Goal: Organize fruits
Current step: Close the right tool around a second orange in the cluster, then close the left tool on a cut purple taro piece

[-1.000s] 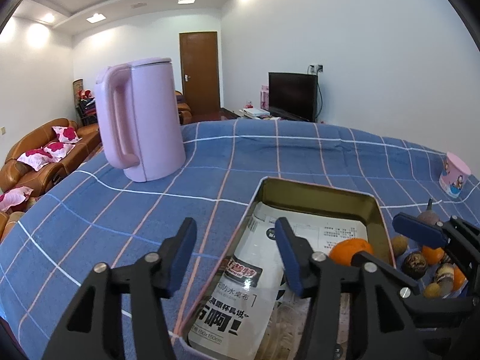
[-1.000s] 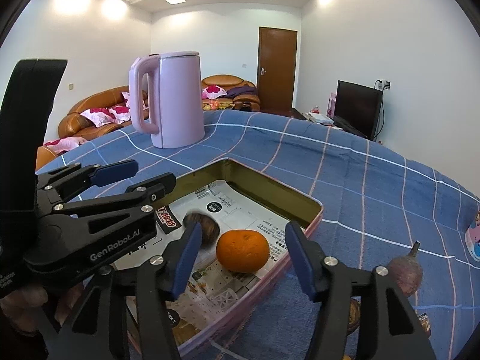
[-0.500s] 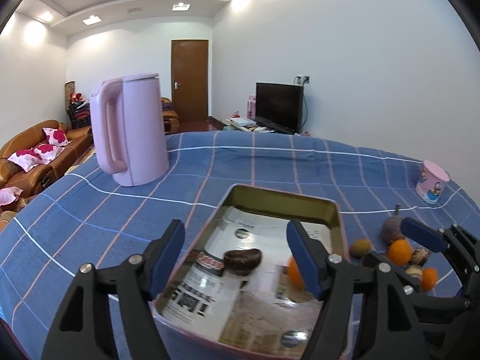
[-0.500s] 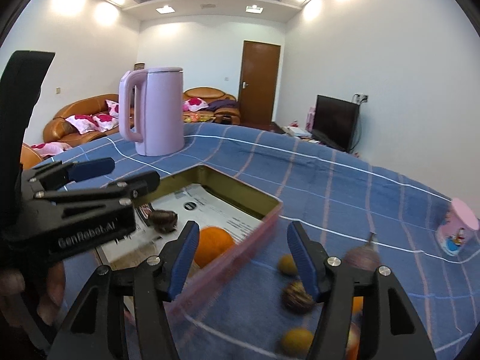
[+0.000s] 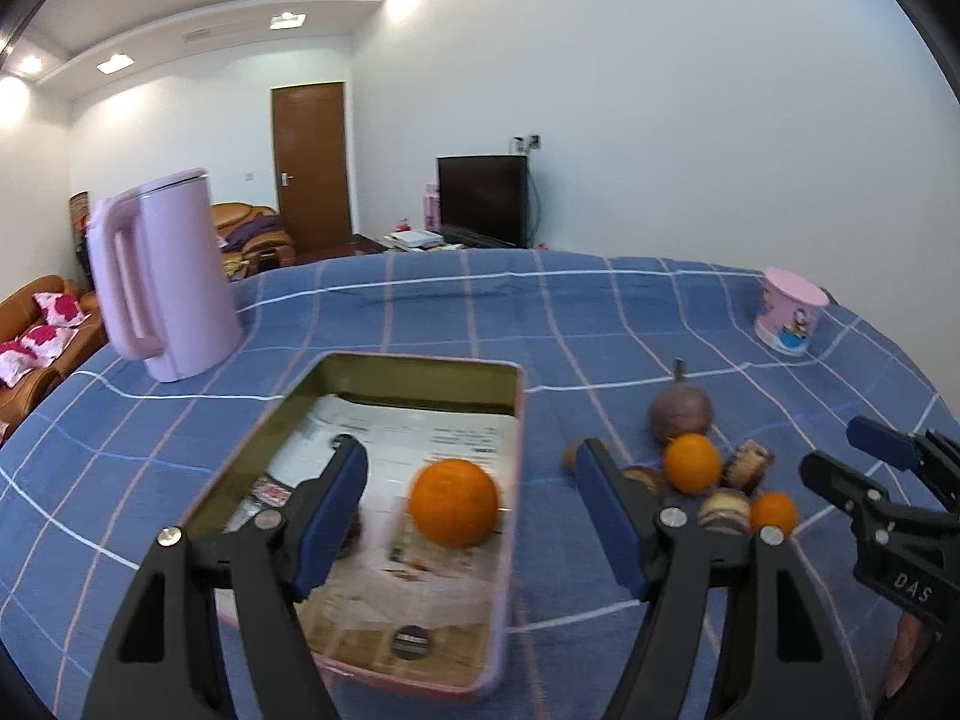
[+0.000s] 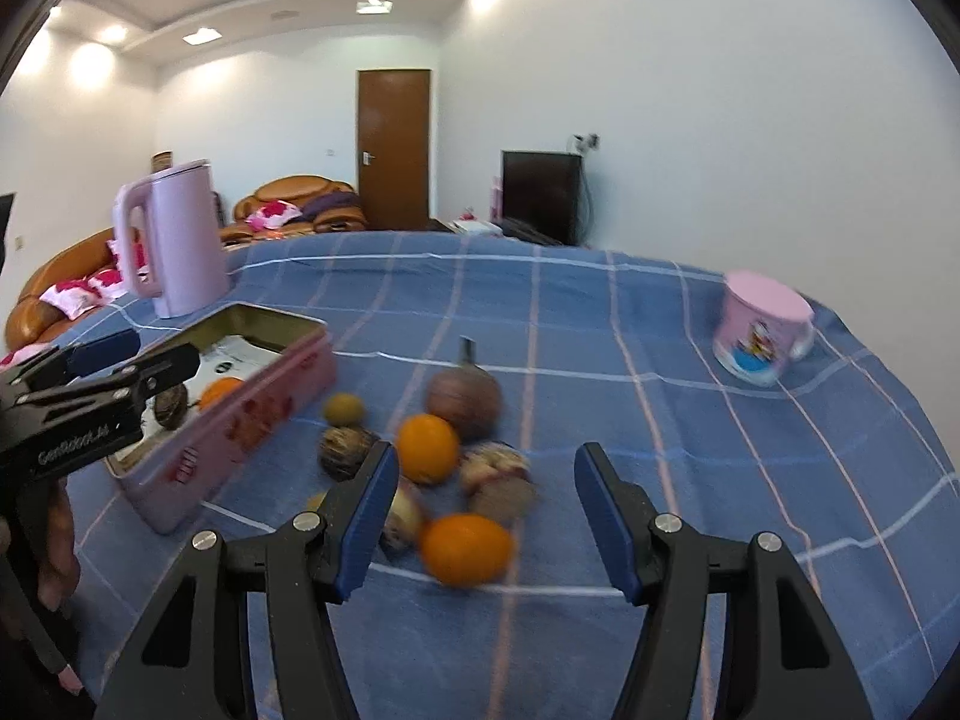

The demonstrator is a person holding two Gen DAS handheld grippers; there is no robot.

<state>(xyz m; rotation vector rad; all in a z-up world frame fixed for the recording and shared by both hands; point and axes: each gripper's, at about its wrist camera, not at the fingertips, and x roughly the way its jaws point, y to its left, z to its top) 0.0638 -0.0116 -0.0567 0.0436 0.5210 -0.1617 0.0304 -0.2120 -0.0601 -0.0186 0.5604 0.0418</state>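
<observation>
A pink tin tray (image 5: 507,570) lined with paper holds an orange (image 5: 453,501) and a dark fruit (image 6: 168,409). My left gripper (image 5: 474,507) is open and empty above the tray's near end. A pile of fruit lies on the cloth right of the tray: an orange (image 6: 427,447), a nearer orange (image 6: 467,547), a purple round fruit with a stem (image 6: 463,397), a small yellow-green fruit (image 6: 344,408) and several brown ones. My right gripper (image 6: 486,516) is open and empty just above the near orange. It also shows in the left wrist view (image 5: 888,462).
A pink kettle (image 5: 162,270) stands at the back left of the blue checked tablecloth (image 6: 570,312). A pink cup (image 6: 762,327) stands at the right. The tray also shows in the right wrist view (image 6: 240,420). The table edge curves round on the right.
Both grippers swung to the right. The right one left the tray and now hangs over the fruit pile. The left one pulled back, showing the whole tray.
</observation>
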